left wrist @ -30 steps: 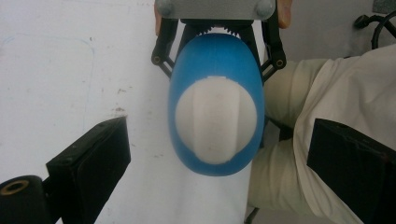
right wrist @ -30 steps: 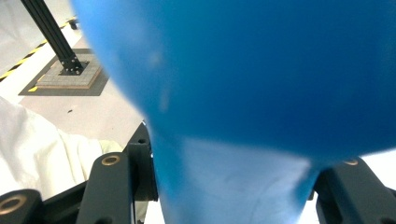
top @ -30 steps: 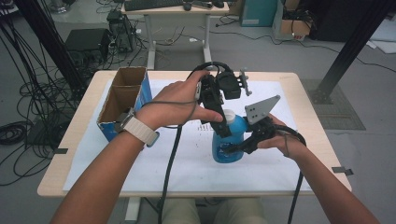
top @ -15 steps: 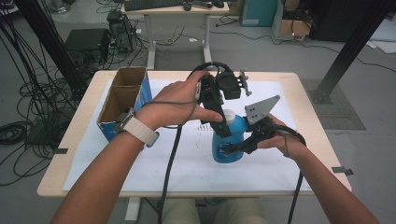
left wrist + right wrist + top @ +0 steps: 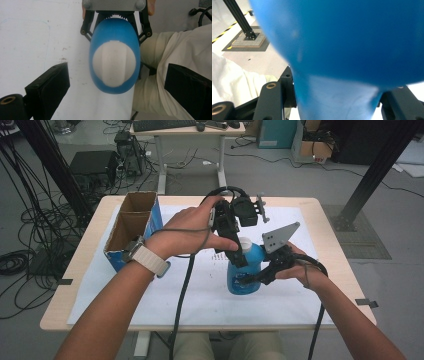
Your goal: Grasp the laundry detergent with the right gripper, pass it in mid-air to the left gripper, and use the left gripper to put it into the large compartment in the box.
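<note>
Blue bottle (image 5: 247,270), white cap (image 5: 244,243)

Beside the bottle: black grippers, left (image 5: 236,251) and right (image 5: 252,279), the right with a grey plate (image 5: 280,236). Under it, white paper (image 5: 200,285) on a tan table (image 5: 320,220); left of it, a brown-and-blue box (image 5: 131,227).

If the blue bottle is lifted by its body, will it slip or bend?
The blue bottle looks like smooth plastic, so it may be somewhat slippery; the right tool is shut on its body, which seems to hold. Its walls show no dent there, so it is probably fairly stiff. Standing upright with a narrower white cap, it could tip if pushed high.
</note>
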